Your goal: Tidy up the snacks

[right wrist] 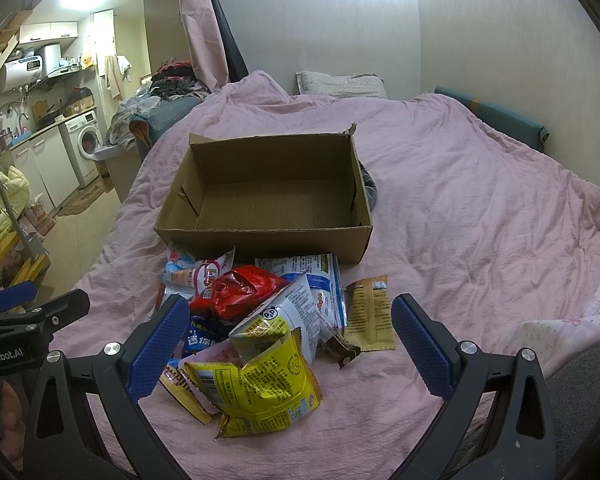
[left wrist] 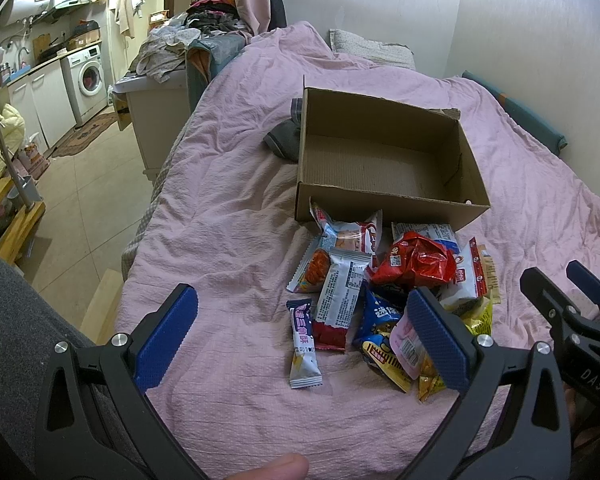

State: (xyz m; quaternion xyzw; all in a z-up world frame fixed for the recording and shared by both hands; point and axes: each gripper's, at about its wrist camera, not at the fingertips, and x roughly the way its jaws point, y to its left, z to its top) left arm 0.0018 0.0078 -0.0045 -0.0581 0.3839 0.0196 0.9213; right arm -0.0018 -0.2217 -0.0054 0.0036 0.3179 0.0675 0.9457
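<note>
An open, empty cardboard box [left wrist: 384, 156] sits on the pink bedspread; it also shows in the right wrist view [right wrist: 268, 200]. A pile of snack packets lies just in front of it: a red crumpled bag [left wrist: 416, 264], a white and red packet [left wrist: 340, 300], a small purple stick packet [left wrist: 304, 340], a yellow bag [right wrist: 260, 384] and a tan packet [right wrist: 370, 314]. My left gripper [left wrist: 304, 340] is open and empty above the pile's left part. My right gripper [right wrist: 288, 344] is open and empty above the yellow bag; it also shows in the left wrist view [left wrist: 568, 292].
A dark grey cloth [left wrist: 284, 136] lies against the box's far left side. A pillow [left wrist: 372, 48] lies at the bed's head by the wall. The bed's left edge drops to the floor [left wrist: 88, 208], with a cabinet, laundry pile and washing machine [left wrist: 86, 76] beyond.
</note>
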